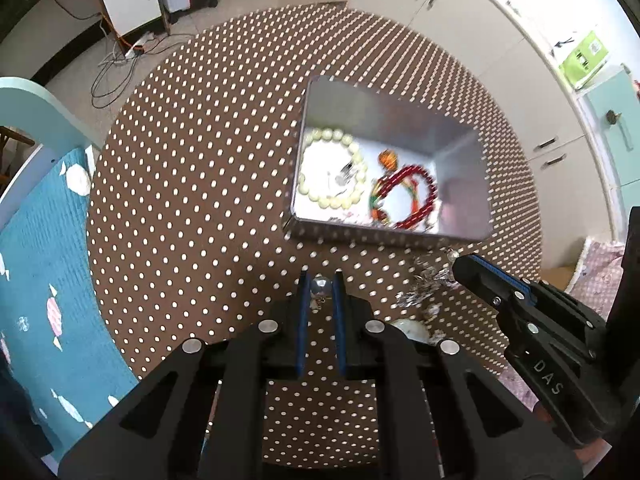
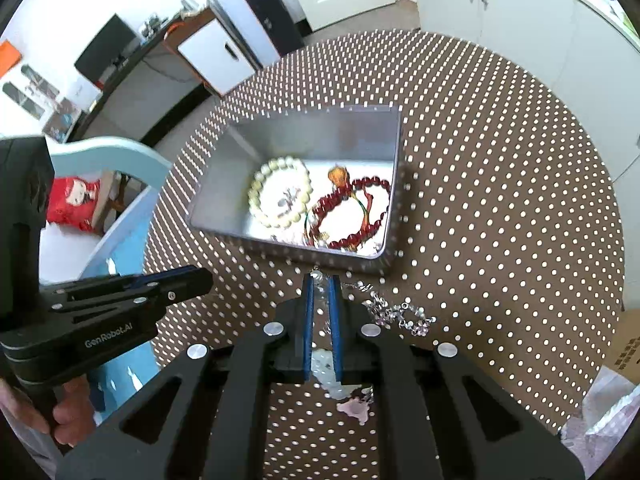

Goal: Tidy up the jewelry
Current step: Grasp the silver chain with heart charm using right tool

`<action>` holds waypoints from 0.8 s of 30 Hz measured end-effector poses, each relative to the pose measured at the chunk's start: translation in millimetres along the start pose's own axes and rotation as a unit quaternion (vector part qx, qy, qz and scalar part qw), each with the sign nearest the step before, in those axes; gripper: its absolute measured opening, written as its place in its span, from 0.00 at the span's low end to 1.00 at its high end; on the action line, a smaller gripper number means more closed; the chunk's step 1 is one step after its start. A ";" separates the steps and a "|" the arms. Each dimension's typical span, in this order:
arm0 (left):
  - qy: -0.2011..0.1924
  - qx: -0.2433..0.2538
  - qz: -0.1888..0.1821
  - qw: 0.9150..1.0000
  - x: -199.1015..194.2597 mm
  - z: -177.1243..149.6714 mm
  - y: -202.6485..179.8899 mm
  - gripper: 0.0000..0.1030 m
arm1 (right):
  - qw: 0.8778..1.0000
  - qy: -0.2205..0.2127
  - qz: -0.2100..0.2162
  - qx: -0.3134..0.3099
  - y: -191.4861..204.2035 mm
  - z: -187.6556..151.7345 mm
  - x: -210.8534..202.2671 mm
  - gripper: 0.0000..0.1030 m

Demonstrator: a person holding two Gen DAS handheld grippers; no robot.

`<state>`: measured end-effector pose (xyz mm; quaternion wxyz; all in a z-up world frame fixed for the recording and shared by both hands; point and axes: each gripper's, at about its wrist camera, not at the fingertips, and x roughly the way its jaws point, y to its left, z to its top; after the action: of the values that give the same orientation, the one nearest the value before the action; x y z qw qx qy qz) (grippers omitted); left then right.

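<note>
A silver metal tin (image 1: 452,148) (image 2: 224,204) stands on the polka-dot table and holds a cream bead bracelet (image 1: 332,168) (image 2: 278,194) and a red bead bracelet (image 1: 412,196) (image 2: 354,214). My left gripper (image 1: 321,286) is shut on a small silver bead earring (image 1: 321,287), just above the cloth before the tin. My right gripper (image 2: 320,284) is shut on a silver chain necklace (image 2: 400,312) near the tin's front wall. The chain trails to the right over the cloth; it also shows in the left wrist view (image 1: 424,288).
The round table has a brown cloth with white dots (image 1: 192,184) (image 2: 500,184). A pale pendant (image 1: 408,326) (image 2: 332,372) lies under the grippers. A light blue chair (image 1: 44,128) (image 2: 120,184) stands at the left. White cabinets (image 1: 500,20) stand beyond the table.
</note>
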<state>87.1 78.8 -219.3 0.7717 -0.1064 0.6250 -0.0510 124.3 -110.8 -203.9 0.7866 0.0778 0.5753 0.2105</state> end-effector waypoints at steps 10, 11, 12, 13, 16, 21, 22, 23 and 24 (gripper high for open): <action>-0.047 0.021 -0.023 0.998 -48.4 27.1 -27.3 0.10 | 0.998 -0.065 0.025 -0.008 15.0 14.0 -52.4 0.00; -0.051 0.023 -0.023 0.998 -50.6 29.0 -29.7 0.10 | 0.998 -0.063 0.023 -0.014 17.4 18.2 -52.2 0.00; -0.055 0.024 -0.024 0.998 -54.4 30.8 -31.0 0.10 | 0.998 -0.056 0.018 -0.020 18.6 17.8 -51.6 0.00; -0.056 0.024 -0.026 0.998 -55.2 31.5 -33.0 0.10 | 0.998 -0.048 0.022 -0.021 18.8 17.3 -48.5 0.04; -0.057 0.027 -0.025 0.998 -51.6 28.8 -33.6 0.10 | 1.000 -0.003 0.017 -0.024 14.6 7.9 -29.6 0.30; -0.031 0.012 -0.012 0.999 -26.6 18.0 -24.7 0.10 | 0.997 0.034 -0.021 -0.064 13.4 -8.9 8.0 0.41; -0.026 0.009 -0.010 1.000 -22.1 15.5 -22.4 0.10 | 0.996 0.040 -0.025 -0.074 14.0 -11.1 16.6 0.36; -0.019 0.005 -0.006 1.000 -17.1 12.6 -19.8 0.10 | 0.995 0.044 -0.030 -0.089 15.9 -13.1 24.4 0.35; -0.016 0.002 -0.004 1.000 -12.0 9.9 -17.5 0.10 | 0.992 0.050 -0.036 -0.107 18.6 -14.7 32.2 0.34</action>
<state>95.1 65.3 -201.9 0.7813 -0.1079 0.6125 -0.0532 114.1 -82.2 -230.0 0.7680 -0.0380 0.5902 0.2456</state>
